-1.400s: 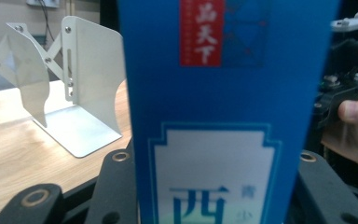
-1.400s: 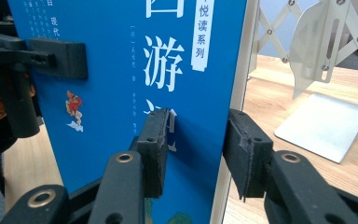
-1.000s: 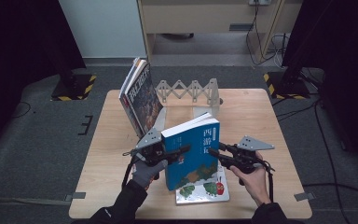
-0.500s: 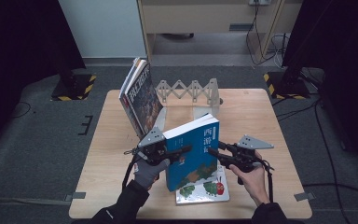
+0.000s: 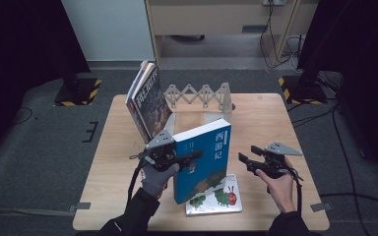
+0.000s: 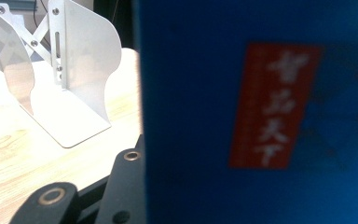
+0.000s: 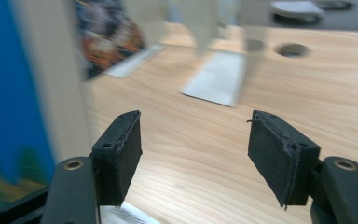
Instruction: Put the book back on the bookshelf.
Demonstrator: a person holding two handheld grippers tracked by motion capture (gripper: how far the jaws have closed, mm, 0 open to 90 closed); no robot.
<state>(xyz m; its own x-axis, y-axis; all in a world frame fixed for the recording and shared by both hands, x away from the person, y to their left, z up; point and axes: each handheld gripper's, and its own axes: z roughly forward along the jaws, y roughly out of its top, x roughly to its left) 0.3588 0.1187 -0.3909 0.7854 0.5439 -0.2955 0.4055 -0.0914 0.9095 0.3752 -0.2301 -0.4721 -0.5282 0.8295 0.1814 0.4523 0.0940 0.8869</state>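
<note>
With the right gripper (image 5: 250,160) just opened and empty beside it, the upright blue book (image 5: 202,160), clamped by the left gripper (image 5: 189,156) alone, could topple.

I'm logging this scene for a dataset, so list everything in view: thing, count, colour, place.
Blue book: one, blue, upright at table centre, clamped at its left edge by the left tool.
Picture book: one, white with green and red, flat under the blue book.
Leaning books: several, dark covers, against the rack's left end.
Expanding book rack: one, white metal, table's far side.
Table: one, light wood.
Left tool: one, black, shut on the blue book.
Right tool: one, black, open, jaws just opening, nothing between them.
</note>
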